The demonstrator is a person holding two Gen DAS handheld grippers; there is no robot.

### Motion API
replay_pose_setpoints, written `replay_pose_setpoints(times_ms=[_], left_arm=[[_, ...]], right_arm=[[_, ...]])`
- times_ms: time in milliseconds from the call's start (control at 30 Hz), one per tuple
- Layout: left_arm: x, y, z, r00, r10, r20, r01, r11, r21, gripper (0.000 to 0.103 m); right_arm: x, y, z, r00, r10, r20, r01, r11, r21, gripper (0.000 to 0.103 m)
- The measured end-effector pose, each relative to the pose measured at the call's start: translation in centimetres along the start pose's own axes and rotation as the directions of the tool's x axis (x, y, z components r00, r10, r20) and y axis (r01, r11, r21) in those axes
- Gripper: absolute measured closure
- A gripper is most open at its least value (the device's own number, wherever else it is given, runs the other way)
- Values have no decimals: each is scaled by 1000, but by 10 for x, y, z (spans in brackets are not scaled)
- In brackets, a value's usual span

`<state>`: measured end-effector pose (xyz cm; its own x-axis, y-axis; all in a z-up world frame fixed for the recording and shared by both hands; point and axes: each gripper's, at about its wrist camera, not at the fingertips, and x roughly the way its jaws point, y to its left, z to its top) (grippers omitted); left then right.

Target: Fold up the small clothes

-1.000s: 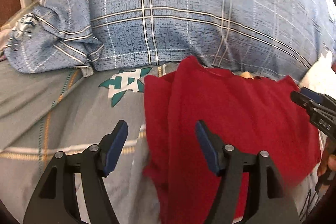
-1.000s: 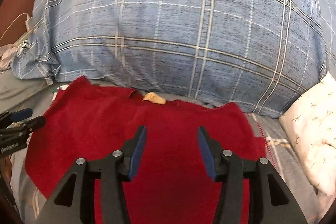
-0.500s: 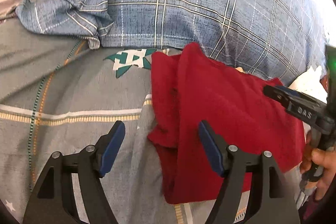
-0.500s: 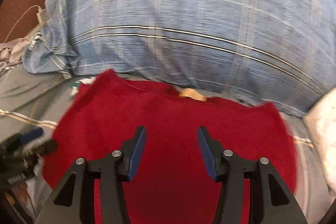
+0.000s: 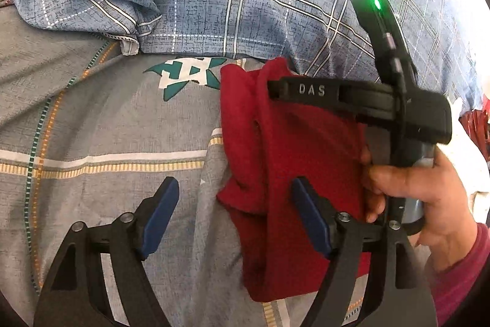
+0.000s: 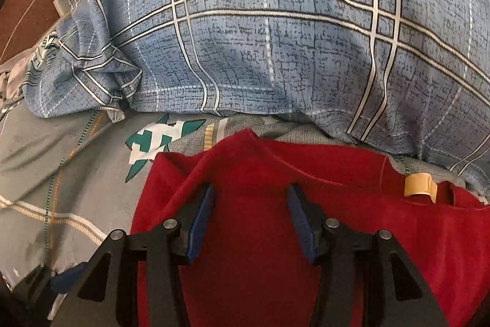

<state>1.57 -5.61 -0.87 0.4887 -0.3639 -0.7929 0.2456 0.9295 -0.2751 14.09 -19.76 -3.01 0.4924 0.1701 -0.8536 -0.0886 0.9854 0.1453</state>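
Left wrist view: the left gripper [image 5: 234, 213] hangs with fingers spread wide, empty, over the grey bedsheet [image 5: 92, 118]. The red garment [image 5: 294, 161] lies at centre-right.

Right wrist view: the right gripper [image 6: 249, 212] also has its fingers spread, over the red garment [image 6: 245, 250] at lower centre, below the blue plaid pillow [image 6: 275, 36].

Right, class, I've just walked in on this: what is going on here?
A person holding two handheld grippers is folding a small red garment on a grey patterned bedsheet, in front of a blue plaid pillow. Both the left gripper and right gripper have open jaws over the partly folded cloth, gripping nothing.
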Motion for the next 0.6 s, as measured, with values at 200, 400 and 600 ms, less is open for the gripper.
replay_pose_setpoints(times_ms=[200,400,600], left_arm=[[2,3,-2,1000,-4,-3,4,1000,-11,24],[2,2,-2,1000,0,2,0,1000,-10,23],[2,3,-1,1000,3,3,-3,1000,-12,23]], right_arm=[[-24,6,6,998,70,-4,-70,997,22,26],[-9,37,12,996,53,-72,-58,996,-68,23],[11,57,6,996,-47,-76,34,985,-171,35]])
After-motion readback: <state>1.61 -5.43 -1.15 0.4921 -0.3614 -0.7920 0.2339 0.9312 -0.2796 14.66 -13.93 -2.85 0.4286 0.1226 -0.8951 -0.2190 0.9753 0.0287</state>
